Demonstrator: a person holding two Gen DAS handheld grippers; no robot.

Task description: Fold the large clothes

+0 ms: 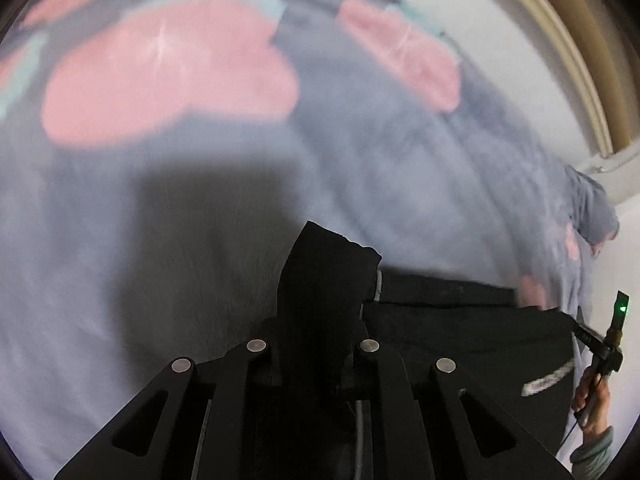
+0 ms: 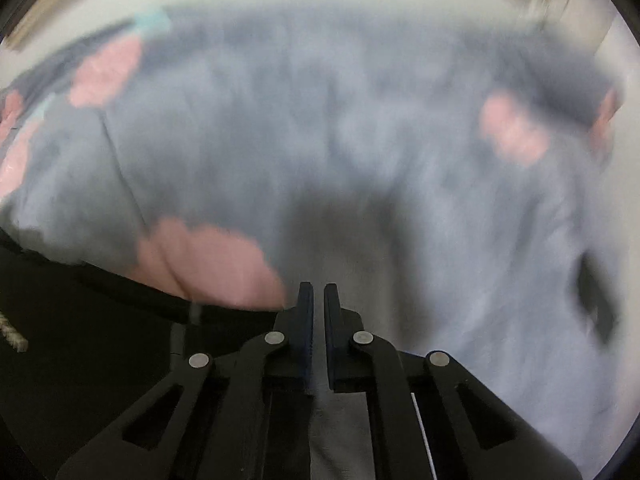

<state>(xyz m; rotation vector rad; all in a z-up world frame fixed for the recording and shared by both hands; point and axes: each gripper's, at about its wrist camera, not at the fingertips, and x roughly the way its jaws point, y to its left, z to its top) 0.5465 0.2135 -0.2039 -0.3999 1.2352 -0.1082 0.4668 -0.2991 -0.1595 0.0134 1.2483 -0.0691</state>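
Observation:
A black garment (image 1: 460,332) with a white label lies on a grey cover with pink patches (image 1: 168,80). My left gripper (image 1: 320,320) is shut on a bunch of its black cloth, which stands up between the fingers and hides their tips. In the right wrist view the same black garment (image 2: 80,340) fills the lower left. My right gripper (image 2: 316,292) is just past its edge, over the grey cover (image 2: 360,140). Its blue pads are nearly together, and I see nothing between the tips. Both views are blurred.
A person's hand (image 1: 592,396) holds the other gripper's handle, which has a green light, at the right edge of the left wrist view. Behind the cover are a white wall (image 1: 500,40) and a wooden frame (image 1: 580,60). A small dark patch (image 2: 596,304) lies on the cover.

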